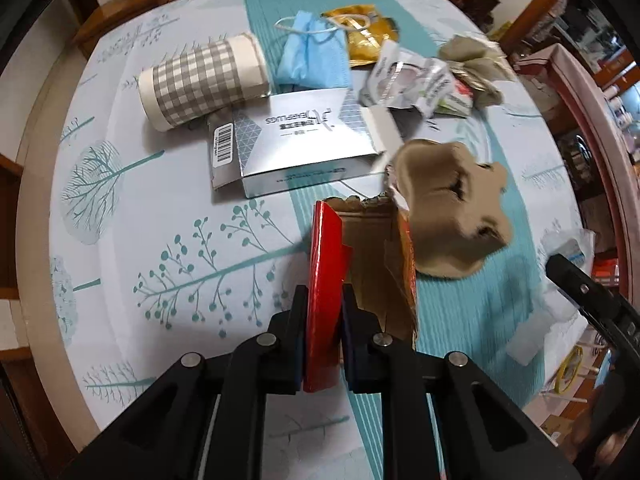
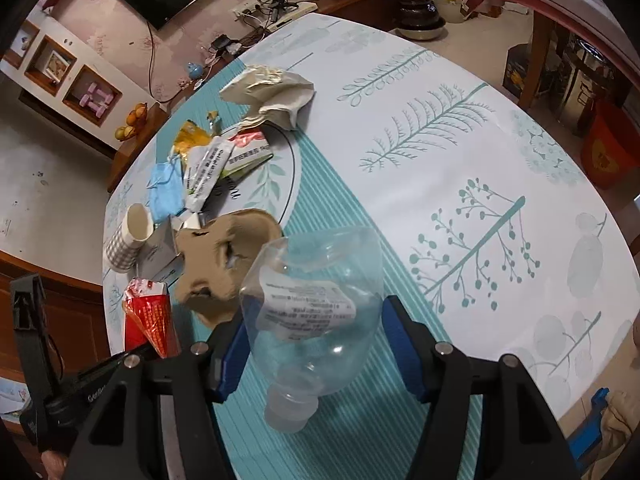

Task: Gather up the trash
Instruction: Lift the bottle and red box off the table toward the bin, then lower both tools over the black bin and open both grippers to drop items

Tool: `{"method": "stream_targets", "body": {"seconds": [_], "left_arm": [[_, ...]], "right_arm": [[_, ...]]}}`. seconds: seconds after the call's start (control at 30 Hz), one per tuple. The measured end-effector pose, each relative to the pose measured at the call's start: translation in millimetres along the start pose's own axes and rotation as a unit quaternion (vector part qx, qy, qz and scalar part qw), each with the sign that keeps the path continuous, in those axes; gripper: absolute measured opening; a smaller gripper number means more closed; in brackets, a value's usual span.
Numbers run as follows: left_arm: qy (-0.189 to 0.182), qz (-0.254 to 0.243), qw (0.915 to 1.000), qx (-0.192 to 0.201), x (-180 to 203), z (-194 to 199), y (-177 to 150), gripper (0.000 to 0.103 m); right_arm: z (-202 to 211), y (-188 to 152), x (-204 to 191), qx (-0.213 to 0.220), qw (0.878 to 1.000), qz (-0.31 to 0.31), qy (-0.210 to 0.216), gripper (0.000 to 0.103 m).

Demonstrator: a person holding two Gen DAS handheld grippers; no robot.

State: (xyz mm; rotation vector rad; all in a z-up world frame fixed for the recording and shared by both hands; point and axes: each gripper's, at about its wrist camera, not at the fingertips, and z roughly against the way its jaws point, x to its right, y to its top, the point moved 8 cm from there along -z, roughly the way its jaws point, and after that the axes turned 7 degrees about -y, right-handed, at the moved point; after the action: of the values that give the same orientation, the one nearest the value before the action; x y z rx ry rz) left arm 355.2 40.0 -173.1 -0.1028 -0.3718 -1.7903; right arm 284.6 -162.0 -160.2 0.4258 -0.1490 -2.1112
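Pickup step underway: L gripper (image 1: 323,344) is clamped tight on the red carton (image 1: 325,280), low centre of frame. R gripper (image 2: 316,344) is closed round a clear plastic bottle (image 2: 316,300), jaws fairly wide. Next: both likely carried to a bin, none in view; remaining litter, e.g. checked paper cup (image 1: 200,80), upper left.

Printed upside down on silver box (image 1: 304,140) near table middle: "EARPLUGS"; barcode on flap, digits unreadable.

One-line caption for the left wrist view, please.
Left gripper clamped on a torn red carton, above a littered tree-print tablecloth.
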Motion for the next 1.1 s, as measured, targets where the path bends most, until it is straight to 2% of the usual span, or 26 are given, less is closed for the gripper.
{"method": "stream_targets", "body": {"seconds": [0.3,0.47,0.63,0.87,1.1], "left_arm": [[-0.014,-0.02,0.9991,0.034,39.2,43.3,-30.1,0.013],[-0.001,-0.011,0.9979,0.064,54.4,73.2,-56.8,0.013],[0.022,0.023,0.9946,0.099,81.4,90.0,-88.9,0.013],[0.04,0.075,0.9872,0.135,132.0,98.3,-168.1,0.013],[0.051,0.085,0.9896,0.104,170.1,80.8,-242.9,0.013]], "right_arm": [[29.4,-10.7,-6.0,0.004,0.999,0.035,0.016,0.062],[50.8,-23.4,-6.5,0.006,0.996,0.072,0.045,0.062],[74.4,-46.2,8.2,0.0,0.989,0.124,0.085,0.062],[102.9,-92.3,61.4,-0.014,0.973,0.197,0.122,0.062],[115.4,-143.7,115.3,-0.045,0.967,0.218,0.124,0.062]]}}
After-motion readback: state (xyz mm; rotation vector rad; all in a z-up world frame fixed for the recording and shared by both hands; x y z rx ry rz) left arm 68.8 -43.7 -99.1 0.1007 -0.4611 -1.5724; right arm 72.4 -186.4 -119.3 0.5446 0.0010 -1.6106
